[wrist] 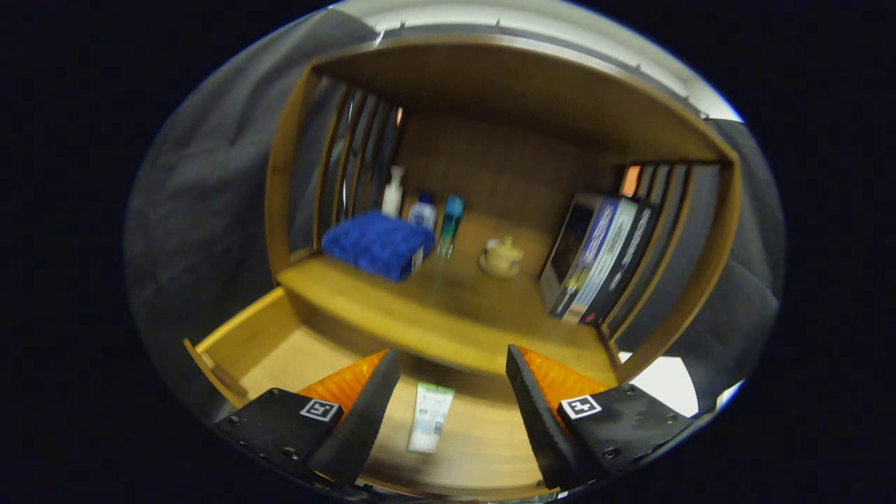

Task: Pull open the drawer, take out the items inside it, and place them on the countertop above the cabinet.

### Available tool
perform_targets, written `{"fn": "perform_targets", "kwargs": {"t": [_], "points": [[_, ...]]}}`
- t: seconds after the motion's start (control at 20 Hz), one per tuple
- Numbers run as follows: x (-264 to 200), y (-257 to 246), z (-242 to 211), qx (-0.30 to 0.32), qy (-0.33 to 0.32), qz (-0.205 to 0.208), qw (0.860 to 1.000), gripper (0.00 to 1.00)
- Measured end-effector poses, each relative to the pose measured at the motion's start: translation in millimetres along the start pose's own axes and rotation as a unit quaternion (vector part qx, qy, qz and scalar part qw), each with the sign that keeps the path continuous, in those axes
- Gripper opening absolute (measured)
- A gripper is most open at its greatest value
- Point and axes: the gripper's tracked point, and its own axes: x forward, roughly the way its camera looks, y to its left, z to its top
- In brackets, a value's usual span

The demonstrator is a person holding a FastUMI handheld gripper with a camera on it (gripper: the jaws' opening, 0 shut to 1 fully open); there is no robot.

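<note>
The wooden drawer (241, 343) stands pulled out below the cabinet's countertop (448, 308). A white tube with a green band (428, 416) lies flat on the drawer's floor, between my two fingers and below them. My gripper (453, 395) hovers over the drawer, open, with nothing held. On the countertop lie a folded blue towel (378, 243) at the left and a small tan dish (501, 257) toward the middle.
A white pump bottle (393, 190), a small blue-capped bottle (423, 210) and a teal tube (451, 222) stand behind the towel. Several books (598, 259) lean at the right of the countertop. Slatted side walls and a wooden top enclose the shelf.
</note>
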Motion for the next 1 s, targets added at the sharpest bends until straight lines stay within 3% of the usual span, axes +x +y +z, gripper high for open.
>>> {"fn": "perform_targets", "kwargs": {"t": [0.15,0.4,0.6,0.75,0.9,1.0], "points": [[34.8,13.6,-62.2,0.022,0.143,0.027,0.989,0.99],[39.6,25.3,-133.9,0.063,0.301,0.049,0.950,0.96],[51.6,25.5,-150.3,0.080,0.329,0.060,0.939,0.92],[50.8,12.7,-141.8,0.093,0.324,0.062,0.940,0.55],[47.7,21.3,-141.5,0.094,0.289,0.045,0.952,0.48],[42.1,25.8,-136.2,0.108,0.273,0.058,0.954,0.45]]}}
